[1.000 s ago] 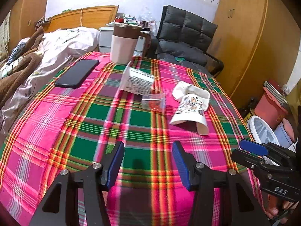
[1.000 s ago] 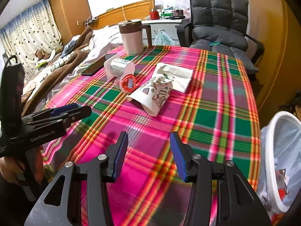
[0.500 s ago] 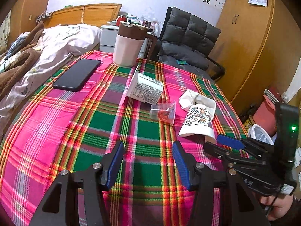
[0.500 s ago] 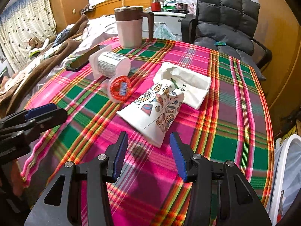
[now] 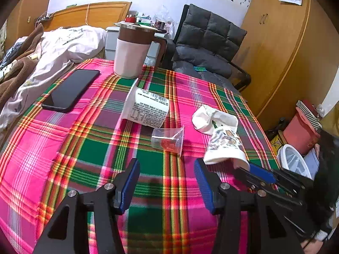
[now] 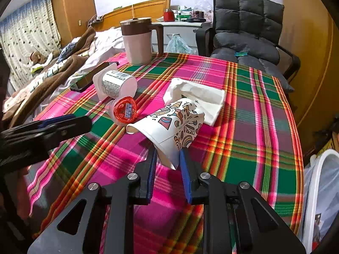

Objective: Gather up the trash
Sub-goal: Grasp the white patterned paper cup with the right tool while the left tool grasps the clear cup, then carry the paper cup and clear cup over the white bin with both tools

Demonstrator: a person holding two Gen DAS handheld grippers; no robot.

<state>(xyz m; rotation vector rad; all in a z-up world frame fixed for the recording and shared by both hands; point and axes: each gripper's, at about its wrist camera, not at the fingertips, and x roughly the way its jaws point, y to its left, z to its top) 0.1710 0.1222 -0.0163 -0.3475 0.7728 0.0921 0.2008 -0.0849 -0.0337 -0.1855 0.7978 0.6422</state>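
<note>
A patterned paper cup (image 6: 173, 127) lies on its side on the plaid tablecloth (image 6: 243, 127). Its near end sits between the blue pads of my right gripper (image 6: 168, 163), whose jaws are closing and touch it on both sides. Behind it lie a crumpled white paper bag (image 6: 199, 97), a small clear cup with a red lid (image 6: 125, 110) and a white yogurt tub (image 6: 114, 84). My left gripper (image 5: 167, 182) hangs open and empty over the cloth, short of the clear cup (image 5: 169, 140). In the left wrist view the right gripper (image 5: 262, 175) reaches the paper cup (image 5: 224, 146) from the right.
A pink-and-brown jug (image 5: 133, 53) and a black phone (image 5: 70, 89) sit at the table's far side. A white bin (image 6: 324, 190) with a liner stands by the table's right edge. A dark padded chair (image 5: 207, 48) is behind the table and a bed (image 5: 53, 48) is to its left.
My right gripper has moved forward to the paper cup and its jaws have narrowed around the cup's near end. My left gripper has drifted forward toward the trash, still open.
</note>
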